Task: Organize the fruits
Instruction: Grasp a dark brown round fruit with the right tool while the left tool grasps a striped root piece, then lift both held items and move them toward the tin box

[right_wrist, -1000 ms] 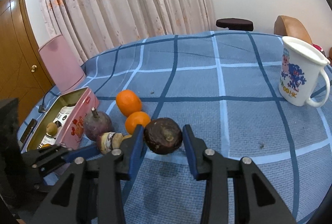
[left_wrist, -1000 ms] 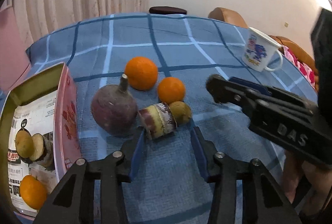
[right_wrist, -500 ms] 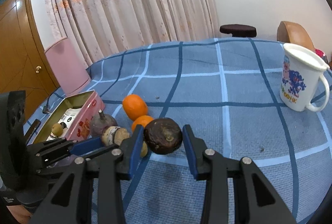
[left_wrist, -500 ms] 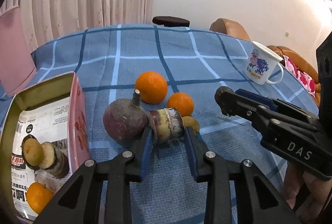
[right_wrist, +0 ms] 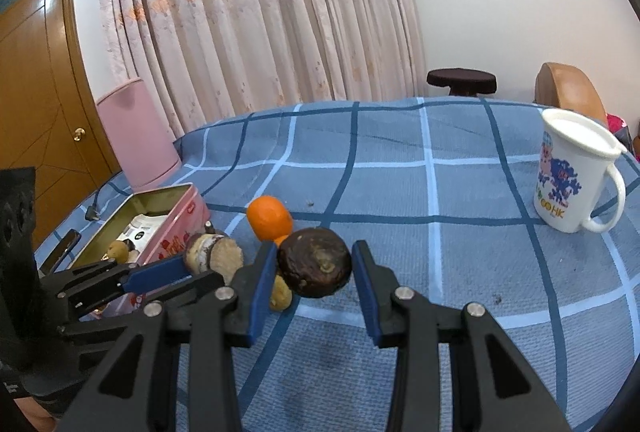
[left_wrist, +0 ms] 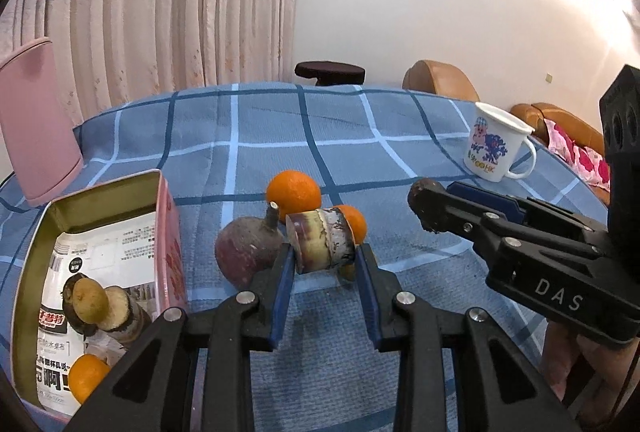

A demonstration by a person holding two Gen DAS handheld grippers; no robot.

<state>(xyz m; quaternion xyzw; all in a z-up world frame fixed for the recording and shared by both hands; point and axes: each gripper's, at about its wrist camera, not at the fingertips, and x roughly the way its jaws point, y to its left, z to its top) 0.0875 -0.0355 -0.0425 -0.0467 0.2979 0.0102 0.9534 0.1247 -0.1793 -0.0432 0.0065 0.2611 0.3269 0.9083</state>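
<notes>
Sugarcane piece (left_wrist: 322, 242) newly lifted; 2 oranges (left_wrist: 294, 194).

Fruits on a blue checked cloth, some held, some boxed

A short purple-and-white banded cane stub (left_wrist: 322, 242) and a dark brown round fruit (right_wrist: 315, 262) are each clamped off the cloth; a purple stemmed round fruit (left_wrist: 247, 254) and two oranges (left_wrist: 293, 190) lie together, and a pink-sided open tin (left_wrist: 170, 252) holds more.

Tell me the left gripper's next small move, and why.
Probably carry the cane piece leftward over the open tin. The left gripper is shut on it, lifted off the cloth, and the tin already holds a similar piece and an orange. The right gripper holds a dark fruit clear of that path.
</notes>
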